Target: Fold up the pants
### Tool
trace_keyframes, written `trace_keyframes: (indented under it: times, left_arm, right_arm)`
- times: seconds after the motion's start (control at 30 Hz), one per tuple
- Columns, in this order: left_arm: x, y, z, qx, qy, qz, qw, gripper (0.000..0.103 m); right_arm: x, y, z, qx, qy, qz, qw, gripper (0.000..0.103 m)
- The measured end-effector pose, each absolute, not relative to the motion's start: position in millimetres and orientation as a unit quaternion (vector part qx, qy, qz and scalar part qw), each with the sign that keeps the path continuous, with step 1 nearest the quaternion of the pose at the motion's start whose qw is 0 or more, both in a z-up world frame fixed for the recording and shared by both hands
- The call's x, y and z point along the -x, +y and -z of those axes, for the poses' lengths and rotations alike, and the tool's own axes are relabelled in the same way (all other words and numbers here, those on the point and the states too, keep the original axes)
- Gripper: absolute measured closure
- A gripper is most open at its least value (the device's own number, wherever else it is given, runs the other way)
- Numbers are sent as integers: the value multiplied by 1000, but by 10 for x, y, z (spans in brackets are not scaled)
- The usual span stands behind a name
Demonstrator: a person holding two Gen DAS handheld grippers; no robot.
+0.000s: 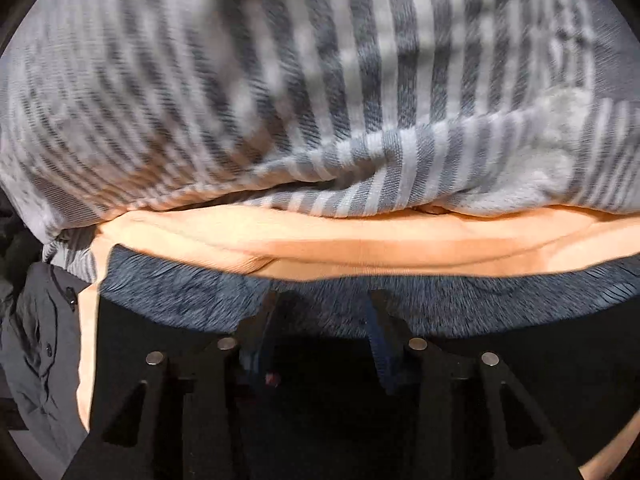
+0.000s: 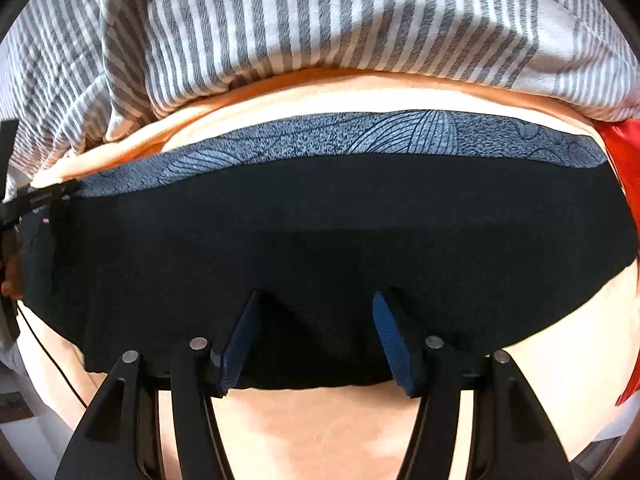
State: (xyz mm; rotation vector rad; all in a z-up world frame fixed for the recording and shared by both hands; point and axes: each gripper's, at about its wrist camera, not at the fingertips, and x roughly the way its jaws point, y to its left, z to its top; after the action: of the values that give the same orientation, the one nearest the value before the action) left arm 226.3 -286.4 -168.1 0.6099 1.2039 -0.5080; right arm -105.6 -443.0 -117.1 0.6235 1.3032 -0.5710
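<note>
The pants (image 2: 320,232) are dark navy with a grey-blue patterned band (image 2: 360,136) along the far edge. They lie flat on an orange surface (image 2: 320,432). My right gripper (image 2: 316,300) is open, its blue-padded fingers (image 2: 394,344) resting on the near edge of the pants. In the left wrist view the same dark pants (image 1: 320,380) fill the bottom, with the patterned band (image 1: 180,296) beyond. My left gripper (image 1: 320,300) is open over the pants, its fingertips dark and blurred against the cloth.
A grey-and-white striped cloth (image 2: 320,20) is heaped beyond the pants; it also shows in the left wrist view (image 1: 280,80). A red item (image 2: 624,168) lies at the right. A dark grey garment (image 1: 36,340) lies at the left. A black cable (image 2: 52,356) runs at left.
</note>
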Motion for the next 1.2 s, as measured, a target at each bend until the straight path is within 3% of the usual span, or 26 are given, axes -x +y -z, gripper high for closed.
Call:
trace_keyframes:
  times: [0.13, 0.27, 0.33, 0.4, 0.57, 0.7, 0.87, 1.2]
  left_arm:
    - [-2132, -2554, 1487, -269, 560, 222, 751, 59]
    - [-2129, -2090, 1695, -283, 573, 190, 745, 58]
    - [-2093, -1885, 1754, -274, 564, 186, 756, 45]
    - [-2123, -1809, 1826, -272, 554, 194, 762, 43]
    - [-2123, -1858, 1751, -265, 574, 188, 752, 43]
    - [-1575, -2166, 1359, -246, 585, 208, 744, 43]
    - [-1335, -2229, 1359, -265, 578, 230, 737, 43]
    - [-1247, -2259, 1458, -271, 577, 235, 733, 43]
  right_arm:
    - [999, -4351, 988, -284, 568, 248, 731, 39]
    - [889, -4194, 980, -297, 566, 221, 737, 39]
    - [855, -4114, 1068, -294, 576, 212, 733, 39]
    - [842, -4079, 1229, -308, 590, 207, 718, 39]
    - [903, -4098, 1174, -341, 576, 211, 713, 39]
    - [1000, -4026, 1067, -402, 544, 174, 716, 39]
    - [1030, -3649, 1210, -490, 510, 92, 701, 39]
    - [829, -3068, 1667, -557, 467, 37, 685, 39]
